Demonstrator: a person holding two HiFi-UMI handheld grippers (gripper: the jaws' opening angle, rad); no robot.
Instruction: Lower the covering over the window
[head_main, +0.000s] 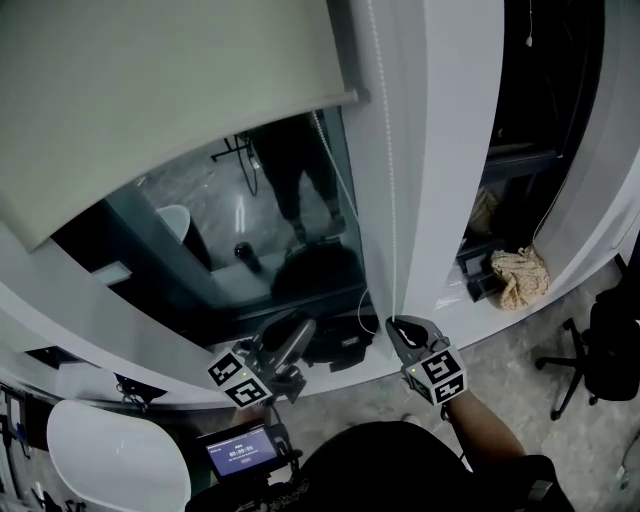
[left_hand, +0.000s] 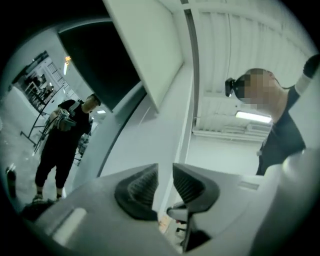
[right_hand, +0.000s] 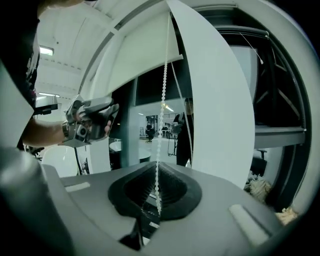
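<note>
right gripper (right_hand: 157, 189): clamped on the bead chain (right_hand: 162, 100), which runs down between its pads; it sits at the lower centre of the head view, right of the other tool.
left gripper (left_hand: 165, 184): jaws apart with nothing between them. In the head view it lies just left of the right gripper, near the chain but not touching it.
bead chain: its long axis runs almost straight up the frame from the right gripper to the top centre, along the white upright (head_main: 420, 150). A second strand (head_main: 340, 185), thinner in the picture, hangs just left of it.
roller blind (head_main: 150, 90): upper left of the head view and only partly down. The window glass (head_main: 230, 235) below its bottom edge is uncovered.
coming move: probably a fresh hold higher up. The free chain lies above the right gripper and right of the left one, so the open left gripper looks better placed to take it.
</note>
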